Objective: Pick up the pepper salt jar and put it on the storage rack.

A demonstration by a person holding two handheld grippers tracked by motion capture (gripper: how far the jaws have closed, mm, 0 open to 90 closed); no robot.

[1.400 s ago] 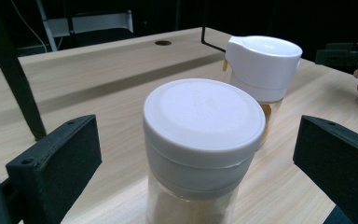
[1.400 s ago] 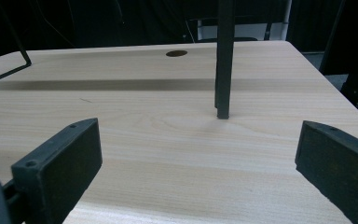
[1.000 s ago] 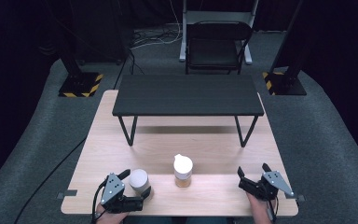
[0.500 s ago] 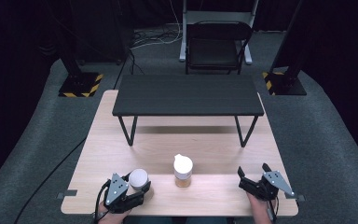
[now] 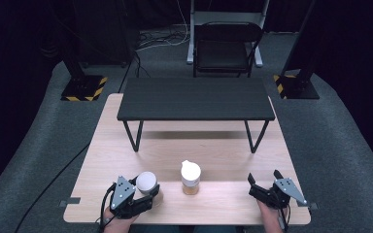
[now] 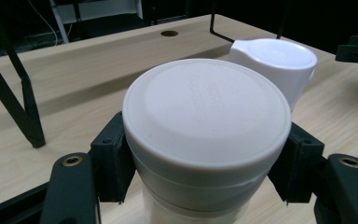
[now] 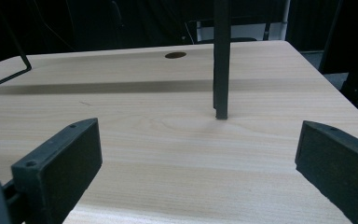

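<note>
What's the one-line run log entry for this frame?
left gripper: shut on white-lidded jar | right gripper: open, empty, near table edge | white-capped bottle: upright, untouched, mid-table

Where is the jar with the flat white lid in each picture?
High view: the jar sits bottom left, in the left tool.
Left gripper view: the jar is in the middle, between the jaws.
Right gripper view: not in it.
Shared landmark: the spouted bottle beside it.
</note>
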